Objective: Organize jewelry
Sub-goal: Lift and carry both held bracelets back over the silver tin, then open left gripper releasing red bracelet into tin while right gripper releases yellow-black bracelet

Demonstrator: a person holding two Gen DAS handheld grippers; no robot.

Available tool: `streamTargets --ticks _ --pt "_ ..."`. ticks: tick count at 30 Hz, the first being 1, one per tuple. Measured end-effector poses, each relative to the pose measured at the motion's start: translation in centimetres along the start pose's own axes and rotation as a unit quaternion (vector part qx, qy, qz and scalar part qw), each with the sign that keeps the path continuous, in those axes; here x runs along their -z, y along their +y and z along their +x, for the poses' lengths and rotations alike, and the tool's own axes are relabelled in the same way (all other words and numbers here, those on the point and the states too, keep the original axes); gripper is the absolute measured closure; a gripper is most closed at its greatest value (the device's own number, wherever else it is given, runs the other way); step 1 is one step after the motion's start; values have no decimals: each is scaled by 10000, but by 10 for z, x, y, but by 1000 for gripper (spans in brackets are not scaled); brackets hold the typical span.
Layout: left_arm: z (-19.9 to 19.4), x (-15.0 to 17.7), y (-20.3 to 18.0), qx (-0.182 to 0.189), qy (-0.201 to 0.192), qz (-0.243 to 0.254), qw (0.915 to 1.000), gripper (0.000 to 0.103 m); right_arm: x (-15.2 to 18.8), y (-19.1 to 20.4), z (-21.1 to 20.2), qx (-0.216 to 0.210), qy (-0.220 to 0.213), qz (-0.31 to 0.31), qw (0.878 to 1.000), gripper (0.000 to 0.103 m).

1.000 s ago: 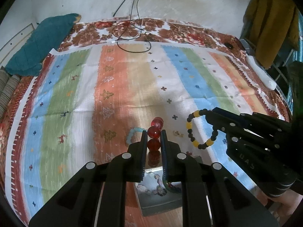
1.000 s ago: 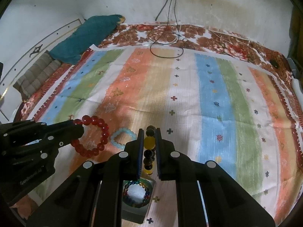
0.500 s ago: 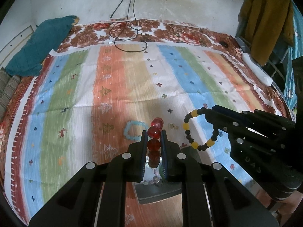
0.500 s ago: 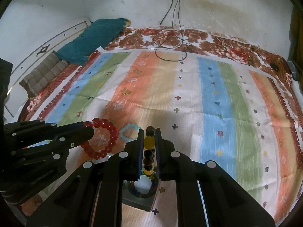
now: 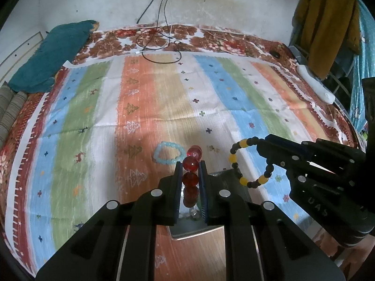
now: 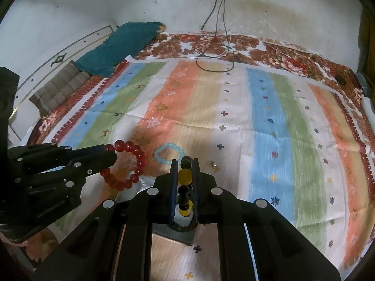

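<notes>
My left gripper [image 5: 190, 167] is shut on a red bead bracelet [image 5: 190, 164]; it also shows in the right wrist view [image 6: 131, 164], hanging from the left gripper [image 6: 110, 154]. My right gripper [image 6: 185, 166] is shut on a black and yellow bead bracelet [image 6: 184, 175], seen as a ring in the left wrist view [image 5: 236, 164]. A light blue bracelet [image 5: 167, 153] lies on the striped cloth just ahead of both grippers. A grey jewelry box [image 5: 194, 224] sits under the grippers, mostly hidden.
A striped cloth [image 5: 164, 107] covers the bed. A teal pillow [image 5: 49, 56] lies at far left, black cables [image 5: 161, 44] at the far edge, a white remote-like object [image 5: 314, 86] at right. Clothes [image 5: 328, 23] hang at upper right.
Both grippers have risen and drawn back from the cloth with their bracelets. The grey box has slid lower and mostly under the fingers. The blue bracelet has not moved.
</notes>
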State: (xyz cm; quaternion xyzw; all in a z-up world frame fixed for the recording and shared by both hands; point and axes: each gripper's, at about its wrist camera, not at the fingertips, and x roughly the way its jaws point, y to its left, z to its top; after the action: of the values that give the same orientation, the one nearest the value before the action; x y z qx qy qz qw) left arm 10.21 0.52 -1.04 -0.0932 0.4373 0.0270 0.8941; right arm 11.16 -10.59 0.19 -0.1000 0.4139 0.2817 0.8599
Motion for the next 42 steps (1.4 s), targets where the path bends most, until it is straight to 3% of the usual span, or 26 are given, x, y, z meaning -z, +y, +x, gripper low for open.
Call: streamTargets --ticks 22,26,28,33,42 --pt "-8 17 -3 95 36 -11 9999 90 22 12 -10 -95 65 -146 9998 90" --pt "-3 15 7 405 204 -411 9981 88 20 7 -8 -23 68 1 10000 86" --pt "-3 15 13 255 176 -476 9984 88 19 2 -6 34 127 114 9998 75" --pt "-4 14 22 64 148 -574 9982 85 18 -8 -1 214 229 270 9991 74" --pt "9 6 28 -326 257 -462 9981 65 14 -19 19 403 516 322 9973 66"
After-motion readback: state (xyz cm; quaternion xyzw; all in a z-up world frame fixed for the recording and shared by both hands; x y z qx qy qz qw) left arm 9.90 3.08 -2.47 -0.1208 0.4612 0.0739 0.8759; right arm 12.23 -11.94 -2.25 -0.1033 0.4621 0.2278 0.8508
